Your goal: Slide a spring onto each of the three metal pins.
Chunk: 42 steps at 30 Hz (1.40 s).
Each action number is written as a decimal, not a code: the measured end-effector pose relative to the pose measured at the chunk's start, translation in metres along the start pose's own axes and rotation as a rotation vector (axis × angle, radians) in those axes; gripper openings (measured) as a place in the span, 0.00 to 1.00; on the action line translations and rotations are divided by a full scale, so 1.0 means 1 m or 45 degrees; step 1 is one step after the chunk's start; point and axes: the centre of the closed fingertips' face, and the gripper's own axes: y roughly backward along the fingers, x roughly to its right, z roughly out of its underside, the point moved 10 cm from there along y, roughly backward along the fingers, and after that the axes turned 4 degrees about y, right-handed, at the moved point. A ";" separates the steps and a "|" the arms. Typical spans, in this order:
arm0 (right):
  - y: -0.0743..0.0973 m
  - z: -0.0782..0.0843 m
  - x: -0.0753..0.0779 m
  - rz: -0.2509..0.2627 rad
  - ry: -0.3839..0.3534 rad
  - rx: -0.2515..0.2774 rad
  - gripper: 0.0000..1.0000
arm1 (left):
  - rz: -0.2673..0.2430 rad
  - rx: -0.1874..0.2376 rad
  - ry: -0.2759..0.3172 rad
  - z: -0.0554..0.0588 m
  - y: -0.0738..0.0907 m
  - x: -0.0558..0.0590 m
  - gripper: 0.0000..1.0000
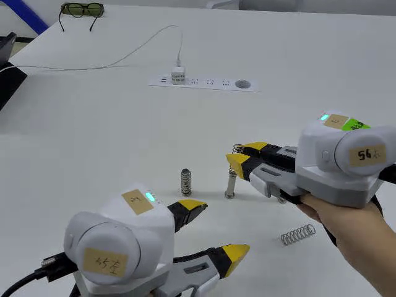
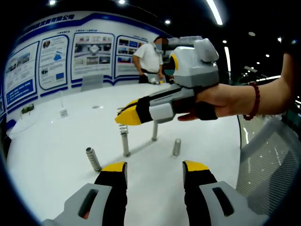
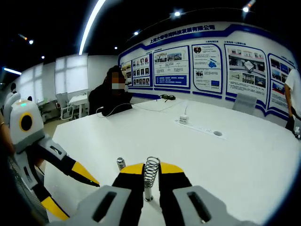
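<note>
My right gripper (image 1: 236, 154) is shut on an upright spring (image 3: 151, 170), whose lower end sits over the top of a metal pin (image 1: 230, 187). To the left of that pin stands another pin wearing a spring (image 1: 185, 181). In the left gripper view, a bare pin (image 2: 154, 131) and a shorter one (image 2: 177, 147) stand beneath the right gripper (image 2: 123, 117). A loose spring (image 1: 298, 234) lies on the table near the person's right hand. My left gripper (image 1: 215, 229) stands open at the near edge with nothing between its jaws, pointing toward the pins.
A white power strip (image 1: 204, 81) with a plug and a thin cable lies further back on the white table (image 1: 93, 136). Dark glasses (image 1: 81, 9) rest at the far left corner. People stand and sit beyond the table (image 3: 113, 94).
</note>
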 end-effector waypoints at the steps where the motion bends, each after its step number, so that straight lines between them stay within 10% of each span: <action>1: 0.000 0.001 0.000 0.000 0.000 -0.001 0.12 | 0.001 0.001 0.000 0.000 0.000 0.000 0.48; 42: -0.009 0.019 -0.012 0.001 0.116 -0.147 0.12 | -0.023 -0.003 0.000 -0.001 0.002 -0.002 0.49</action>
